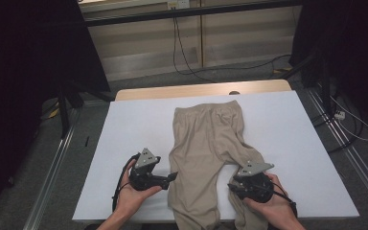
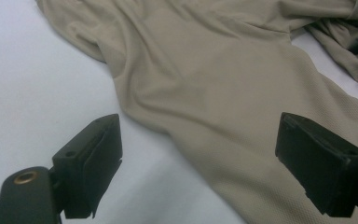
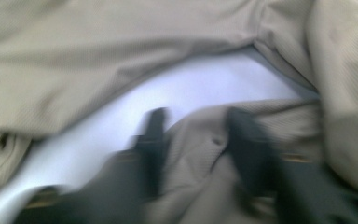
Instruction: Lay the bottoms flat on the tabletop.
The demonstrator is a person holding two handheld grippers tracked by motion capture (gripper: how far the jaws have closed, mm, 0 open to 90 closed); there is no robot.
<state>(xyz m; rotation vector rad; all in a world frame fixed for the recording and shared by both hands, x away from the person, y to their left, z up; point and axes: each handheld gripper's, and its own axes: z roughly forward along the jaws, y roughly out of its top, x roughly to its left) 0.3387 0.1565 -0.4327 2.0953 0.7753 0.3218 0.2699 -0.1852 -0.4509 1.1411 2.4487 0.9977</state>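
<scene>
1. As seen in the high view, a pair of beige trousers [image 1: 206, 153] lies flat on the white table cover [image 1: 134, 120], waistband toward the far edge and both legs running toward the person's side, where the leg ends hang over the near edge.
2. Left gripper [image 1: 172, 176]: it is held in the left hand [image 1: 134, 189] just beside the outer edge of the trousers' left leg, pointing across the table toward the fabric.
3. Left gripper jaws: in the left gripper view [image 2: 198, 172] the two black jaws stand wide apart. One jaw is over bare white cover, the other over the trouser cloth. Nothing is gripped between them, and whether either jaw touches the fabric cannot be determined.
4. Right gripper [image 1: 232, 186]: it is held in the right hand [image 1: 273, 203] at the inner edge of the right trouser leg, near the table's front edge.
5. Right gripper jaws: in the right gripper view [image 3: 193, 140], which is blurred by motion, a raised fold of the beige cloth sits between the two jaws, which stand close together. The jaws appear clamped on this fold.
6. Between the two trouser legs a wedge of white cover remains exposed, visible in the right gripper view beyond the pinched fold.
7. Beyond the cover's far edge, a strip of the wooden tabletop [image 1: 201, 90] is visible.
</scene>
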